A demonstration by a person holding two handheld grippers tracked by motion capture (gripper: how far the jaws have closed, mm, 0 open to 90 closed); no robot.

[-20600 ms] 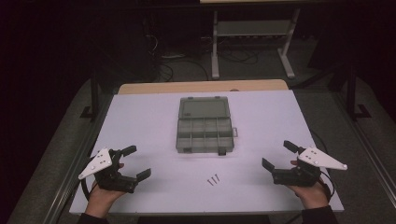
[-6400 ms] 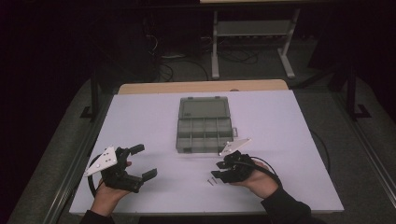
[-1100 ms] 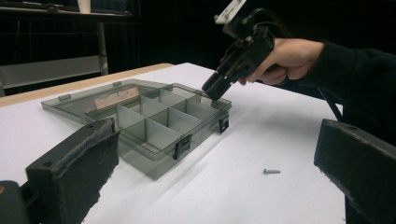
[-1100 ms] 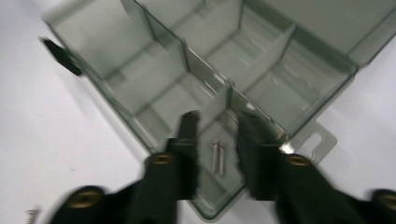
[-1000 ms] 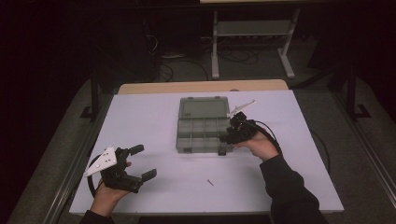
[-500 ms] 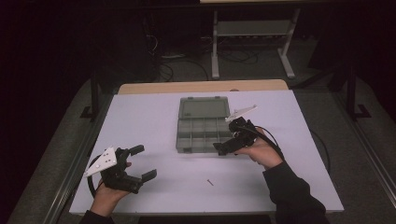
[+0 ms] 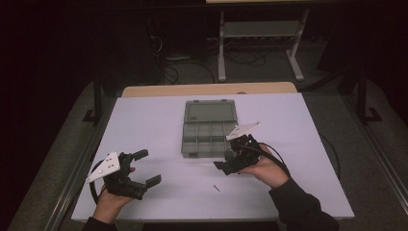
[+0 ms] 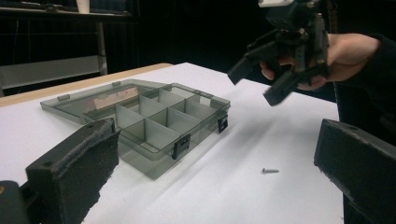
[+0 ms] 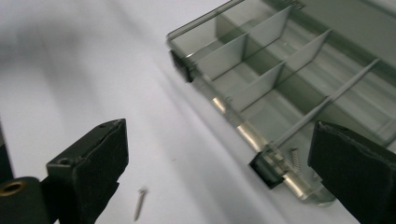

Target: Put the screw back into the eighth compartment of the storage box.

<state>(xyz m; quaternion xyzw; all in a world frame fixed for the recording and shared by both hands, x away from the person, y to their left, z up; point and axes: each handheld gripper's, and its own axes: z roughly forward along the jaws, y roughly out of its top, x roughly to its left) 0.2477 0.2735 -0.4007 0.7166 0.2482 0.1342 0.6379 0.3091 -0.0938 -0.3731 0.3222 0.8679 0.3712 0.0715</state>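
Note:
A grey see-through compartment box [image 7: 208, 140] lies open mid-table, its lid [image 7: 210, 111] flat behind it. One small screw [image 7: 216, 188] lies on the white table in front of it, also in the left gripper view [image 8: 270, 171] and the right gripper view [image 9: 139, 200]. Another screw [image 9: 294, 156] lies in a near compartment. My right gripper [image 7: 227, 159] hovers by the box's front right corner [image 9: 268, 170]. Its jaws have just opened wide and eased in slightly, with nothing between them. My left gripper [image 7: 148, 167] rests open at the front left.
The table [image 7: 298, 144] is white with a wooden strip along its far edge. A metal rack [image 7: 260, 33] and cables stand on the dark floor beyond. The right gripper's cable [image 7: 279, 156] loops over the hand.
The right gripper has drawn back from over the box toward the table's front, and its jaws stand wider than a second ago. The left gripper has not moved.

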